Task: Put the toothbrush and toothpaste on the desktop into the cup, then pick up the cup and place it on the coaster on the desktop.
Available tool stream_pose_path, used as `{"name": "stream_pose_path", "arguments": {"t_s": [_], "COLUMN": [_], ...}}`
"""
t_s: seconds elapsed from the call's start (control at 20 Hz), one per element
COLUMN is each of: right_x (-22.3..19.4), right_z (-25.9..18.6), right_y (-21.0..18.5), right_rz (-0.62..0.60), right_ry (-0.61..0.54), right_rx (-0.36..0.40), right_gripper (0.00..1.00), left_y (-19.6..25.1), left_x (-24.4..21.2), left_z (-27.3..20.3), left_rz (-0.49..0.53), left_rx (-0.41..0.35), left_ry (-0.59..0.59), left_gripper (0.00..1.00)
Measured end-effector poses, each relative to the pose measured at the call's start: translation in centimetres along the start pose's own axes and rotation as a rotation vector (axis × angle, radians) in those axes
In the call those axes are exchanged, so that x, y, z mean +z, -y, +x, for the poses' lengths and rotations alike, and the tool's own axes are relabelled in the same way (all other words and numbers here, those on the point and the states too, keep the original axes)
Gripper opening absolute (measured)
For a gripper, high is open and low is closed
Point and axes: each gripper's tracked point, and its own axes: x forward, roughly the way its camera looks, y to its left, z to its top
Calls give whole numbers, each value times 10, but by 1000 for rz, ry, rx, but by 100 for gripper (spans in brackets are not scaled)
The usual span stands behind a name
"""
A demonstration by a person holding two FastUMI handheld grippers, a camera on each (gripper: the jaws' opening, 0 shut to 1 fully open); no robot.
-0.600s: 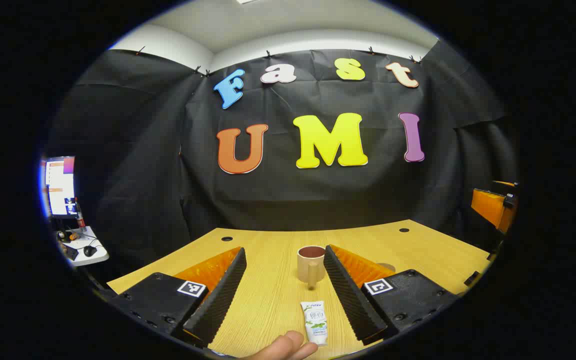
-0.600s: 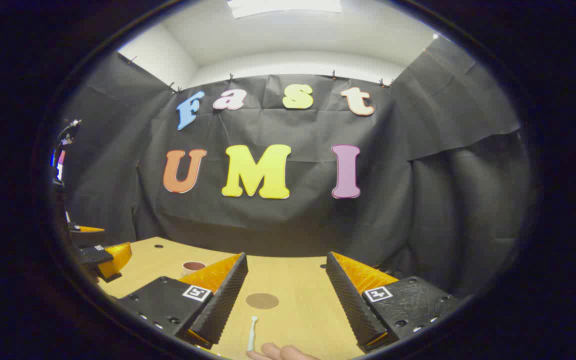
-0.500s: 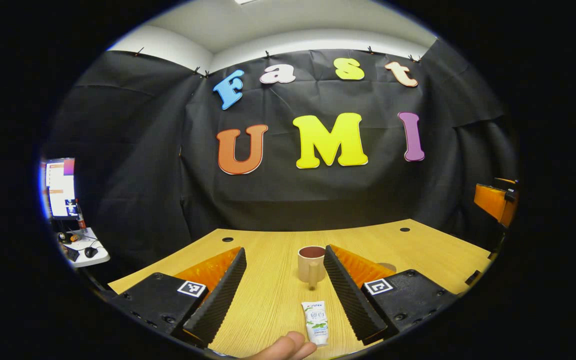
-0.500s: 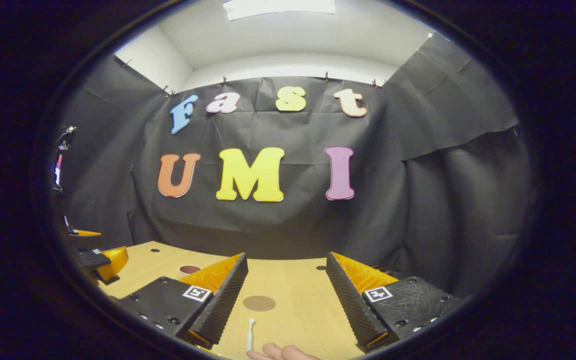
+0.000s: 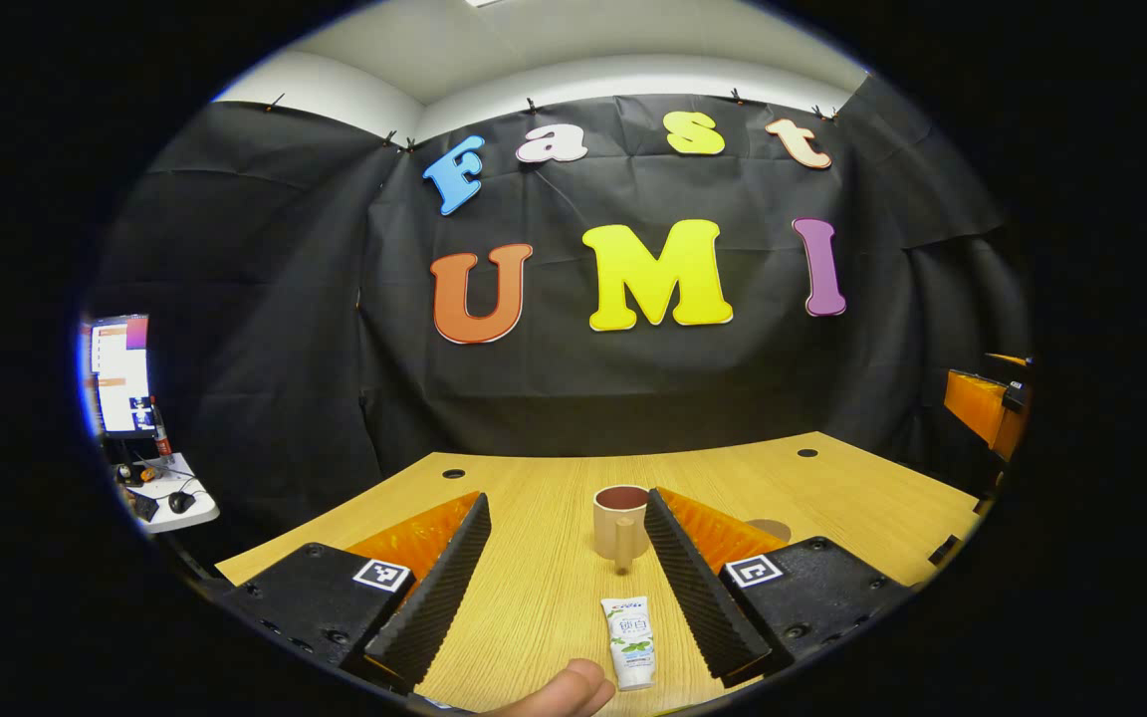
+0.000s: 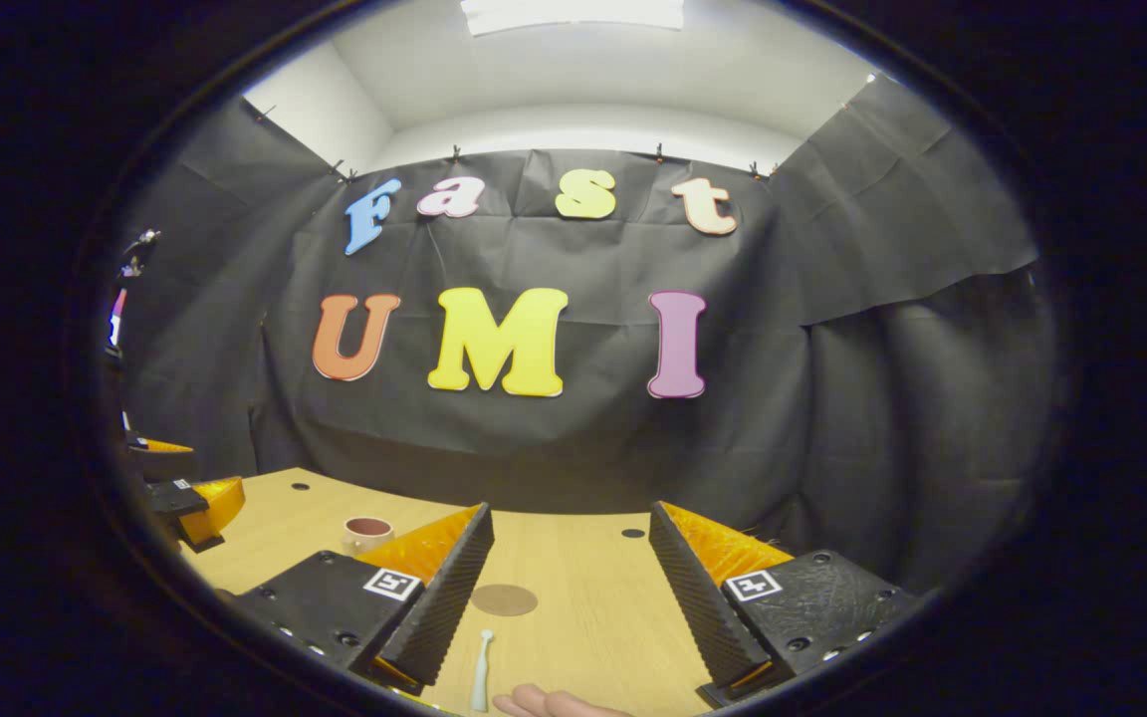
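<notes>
Partly cropped: toothbrush (image 6: 480, 669), coaster (image 5: 771, 529).

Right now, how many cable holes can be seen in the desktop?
3 at least: near the far left corner, near the far right corner, and one by the right tool's far side. Others may be hidden.

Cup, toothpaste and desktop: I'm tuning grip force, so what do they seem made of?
Cup: looks like matte ceramic or plastic, beige outside, dark inside.
Toothpaste: soft plastic tube, glossy white, printed.
Desktop: light wood or wood-look laminate, with visible straight grain.
</notes>
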Motion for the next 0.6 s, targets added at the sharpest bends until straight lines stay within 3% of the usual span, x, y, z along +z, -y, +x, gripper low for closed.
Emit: {"name": "stream_pose_path", "arguments": {"t_s": [0.3, 0.6], "right_x": [3, -6], "right_z": [-1, 1], "right_y": [-6, -11], "right_rz": [-1, -9], "right_ry": [14, -6], "right_rx": [8, 17], "right_gripper": [95, 95], "left_y": [-12, -5], "left_x": [1, -16], "left_z": [3, 8], "left_rz": [-20, -37], "left_rx": [37, 9], "left_ry": [8, -43], "left_gripper": [99, 99]}}
